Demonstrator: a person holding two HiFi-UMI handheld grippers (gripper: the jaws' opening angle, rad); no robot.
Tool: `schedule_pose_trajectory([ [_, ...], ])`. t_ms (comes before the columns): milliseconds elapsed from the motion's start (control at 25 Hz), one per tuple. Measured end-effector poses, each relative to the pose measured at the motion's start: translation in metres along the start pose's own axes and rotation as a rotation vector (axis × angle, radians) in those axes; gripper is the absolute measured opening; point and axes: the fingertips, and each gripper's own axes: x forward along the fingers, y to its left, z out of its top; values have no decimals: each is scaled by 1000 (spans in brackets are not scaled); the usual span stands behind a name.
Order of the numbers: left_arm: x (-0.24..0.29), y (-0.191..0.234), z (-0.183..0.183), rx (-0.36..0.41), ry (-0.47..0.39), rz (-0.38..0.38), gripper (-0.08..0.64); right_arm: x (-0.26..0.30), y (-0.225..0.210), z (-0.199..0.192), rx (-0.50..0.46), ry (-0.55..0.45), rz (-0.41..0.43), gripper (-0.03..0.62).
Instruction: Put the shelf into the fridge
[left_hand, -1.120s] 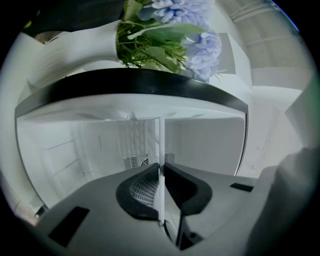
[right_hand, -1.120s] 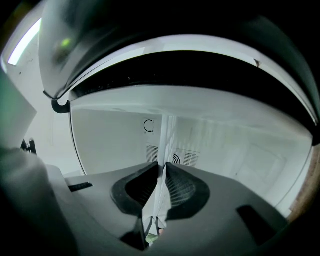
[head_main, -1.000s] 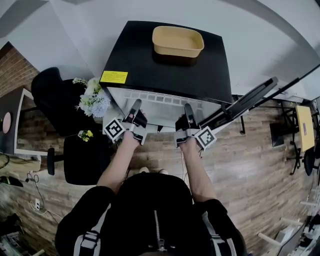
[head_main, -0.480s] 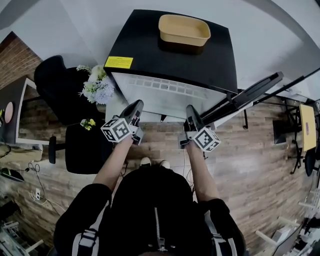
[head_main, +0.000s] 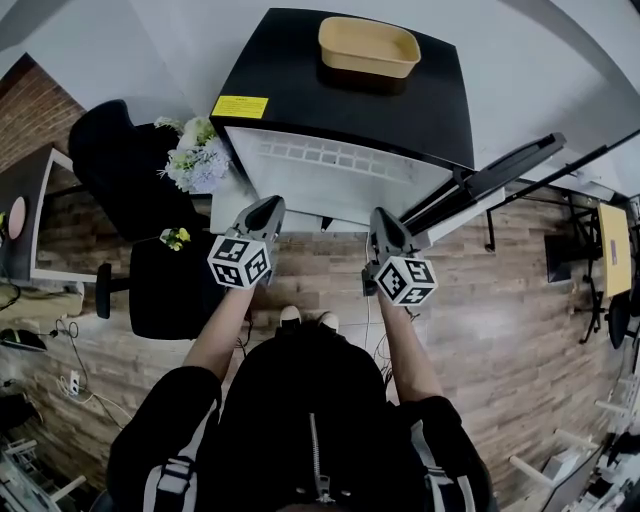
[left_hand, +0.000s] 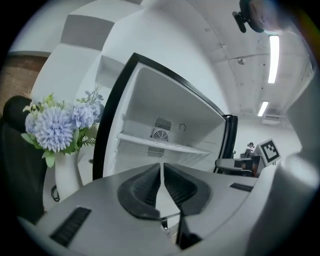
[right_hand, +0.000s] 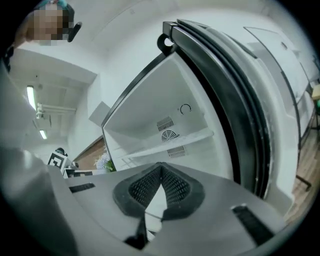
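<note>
Both tools are held side by side in front of the open fridge (head_main: 340, 110), clear of the opening. Left tool (left_hand: 161, 166): pads pressed together, nothing between them. Right tool (right_hand: 161, 166): likewise closed and empty. The shelf (left_hand: 167, 145) sits inside the fridge, spanning the cavity from wall to wall just below the round fan grille (left_hand: 160, 134). From both tool cameras it looks roughly level, so I judge the placing itself done or all but done. What I cannot confirm is whether its back edge and both sides are properly home on their ledges; the side supports are too small to read. Risks from here: if one side is only perched, a push on the door (head_main: 480, 195) or the first load could tip the shelf or drop it. If its front edge stands proud, the door would foul on it when swung shut. The vase of flowers (left_hand: 60, 125) stands just beside the fridge on my left; a careless sweep of the left tool could knock it over. The tan tray (head_main: 368, 47) on top could slide if the cabinet gets jolted.
</note>
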Motion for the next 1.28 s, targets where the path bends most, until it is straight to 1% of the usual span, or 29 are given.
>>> schedule_pose_trajectory([
  [120,-4,-4,7,64,-2,-1,40,-3,4,2,-67,8,-15,2],
  [360,-15,-8,20,137,-28,9,40,-9,13,14,-162,-13,-41,2],
  [600,-25,-18,18,202,-25,4,40,-20,19,15,-214,-20,-53,2],
  [1000,-32,-21,12,185,-20,-7,40,-27,21,10,-218,-22,-75,2],
  [1280,-32,-26,14,198,-23,-13,40,-26,23,10,-220,-20,-84,3],
])
